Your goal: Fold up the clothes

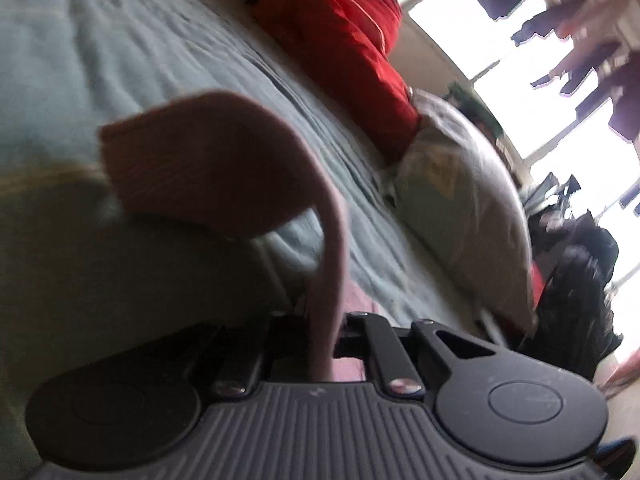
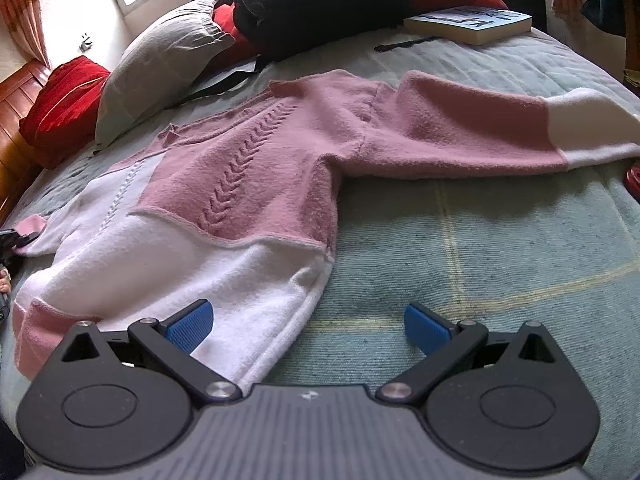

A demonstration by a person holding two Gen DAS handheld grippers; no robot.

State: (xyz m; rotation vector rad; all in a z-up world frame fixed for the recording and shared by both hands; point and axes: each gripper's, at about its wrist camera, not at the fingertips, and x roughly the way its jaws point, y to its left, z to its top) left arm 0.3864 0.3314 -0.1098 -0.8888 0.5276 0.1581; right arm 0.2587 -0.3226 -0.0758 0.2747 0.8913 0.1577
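A pink and white knit sweater [image 2: 248, 184] lies spread on the pale green blanket [image 2: 500, 260]. One sleeve [image 2: 460, 132] stretches to the right and ends in a white cuff. My right gripper [image 2: 307, 327] hangs open just above the white hem's corner, with one blue pad [image 2: 190, 325] over the fabric and the other over the blanket. My left gripper [image 1: 325, 332] is shut on the sweater's other sleeve, whose pink cuff [image 1: 200, 160] curls up and flops over in front of the camera. In the right wrist view that cuff [image 2: 30, 226] shows at the far left edge.
A grey pillow [image 2: 160, 60] and a red cushion [image 2: 64, 104] lie at the head of the bed by a wooden headboard [image 2: 12, 120]. A black bag [image 2: 320, 0] and a book [image 2: 472, 22] sit at the far side. Clothes hang by the bright window [image 1: 580, 40].
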